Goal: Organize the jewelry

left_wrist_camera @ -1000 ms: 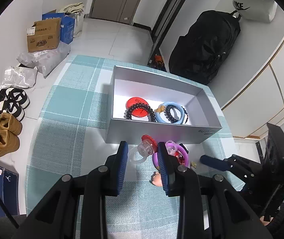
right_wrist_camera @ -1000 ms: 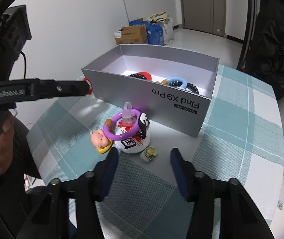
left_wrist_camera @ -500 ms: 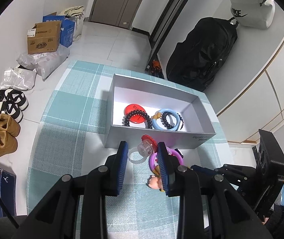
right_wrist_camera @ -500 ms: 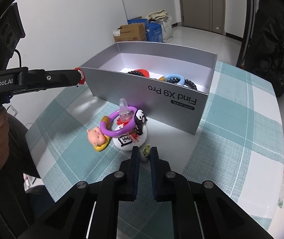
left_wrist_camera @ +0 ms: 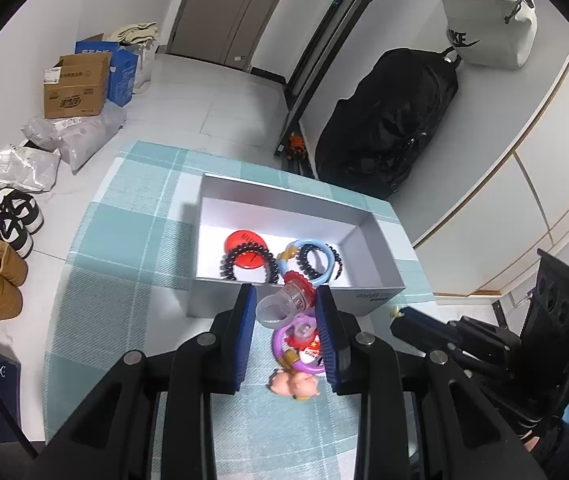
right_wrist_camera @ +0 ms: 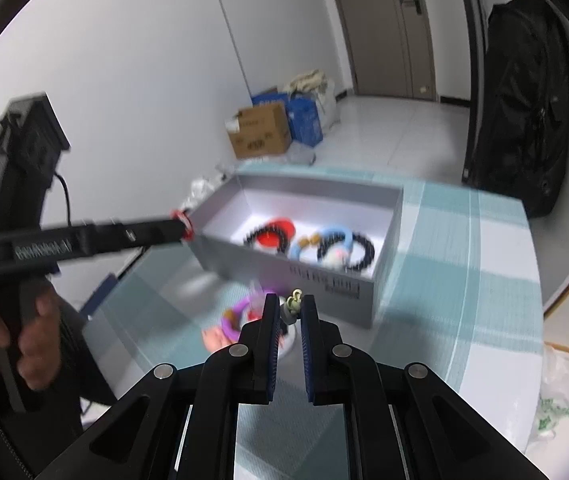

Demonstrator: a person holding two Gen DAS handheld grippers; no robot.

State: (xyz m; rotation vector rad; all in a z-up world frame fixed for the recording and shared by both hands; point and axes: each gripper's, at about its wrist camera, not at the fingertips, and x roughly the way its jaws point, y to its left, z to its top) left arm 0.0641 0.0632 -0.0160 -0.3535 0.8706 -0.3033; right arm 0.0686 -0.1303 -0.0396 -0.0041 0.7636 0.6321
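The left hand-held gripper (left_wrist_camera: 286, 312) is clamped on a clear plastic ring (left_wrist_camera: 284, 305) with a red toothed top, held above the box (left_wrist_camera: 220, 300) edge. The right hand-held gripper (right_wrist_camera: 289, 312) pinches a small pale flower charm (right_wrist_camera: 293, 304), lifted off the checked cloth surface (right_wrist_camera: 464, 280) since a second ago. Below lie a glossy purple hoop (left_wrist_camera: 298, 354) and pig figure (left_wrist_camera: 296, 385); ahead, coiled black bands (left_wrist_camera: 249, 261) sit in the box.
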